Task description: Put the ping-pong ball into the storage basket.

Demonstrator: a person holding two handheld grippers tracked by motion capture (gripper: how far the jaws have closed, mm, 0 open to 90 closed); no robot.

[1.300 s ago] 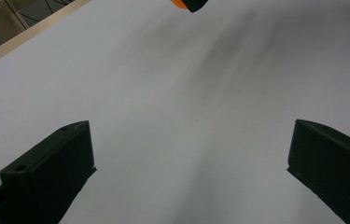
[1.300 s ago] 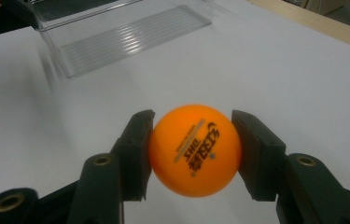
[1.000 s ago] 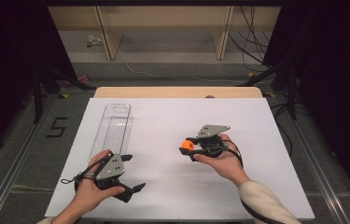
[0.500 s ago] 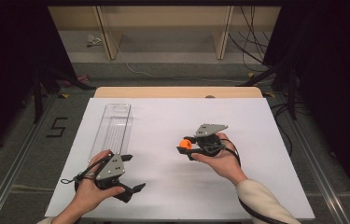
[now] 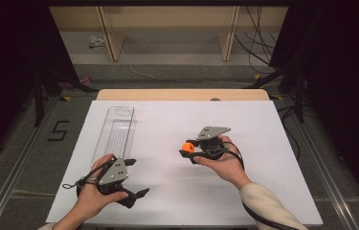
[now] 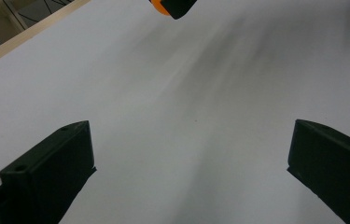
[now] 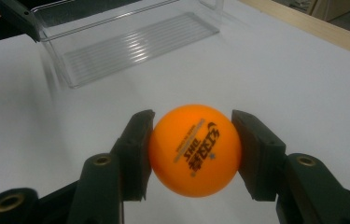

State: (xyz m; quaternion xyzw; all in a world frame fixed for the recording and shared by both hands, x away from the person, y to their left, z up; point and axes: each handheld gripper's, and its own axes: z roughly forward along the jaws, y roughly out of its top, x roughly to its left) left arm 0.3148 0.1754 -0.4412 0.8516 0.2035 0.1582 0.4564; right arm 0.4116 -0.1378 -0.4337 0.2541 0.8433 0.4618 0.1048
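Lab or recording studio, not a home. A worktop [image 5: 282, 143] covered in plain white sheet stands between black curtains [image 5: 5, 72], with metal floor rails [image 5: 19, 163], loose cables [image 5: 258, 28] and a taped number five [image 5: 58, 130] on grey carpet. Bare wooden shelving [image 5: 167, 28] stands behind.

tray [image 5: 115, 132] at table's [image 5: 273, 143] left, ball [image 5: 187, 147] right of it, between right gripper's [image 5: 186, 149] jaws
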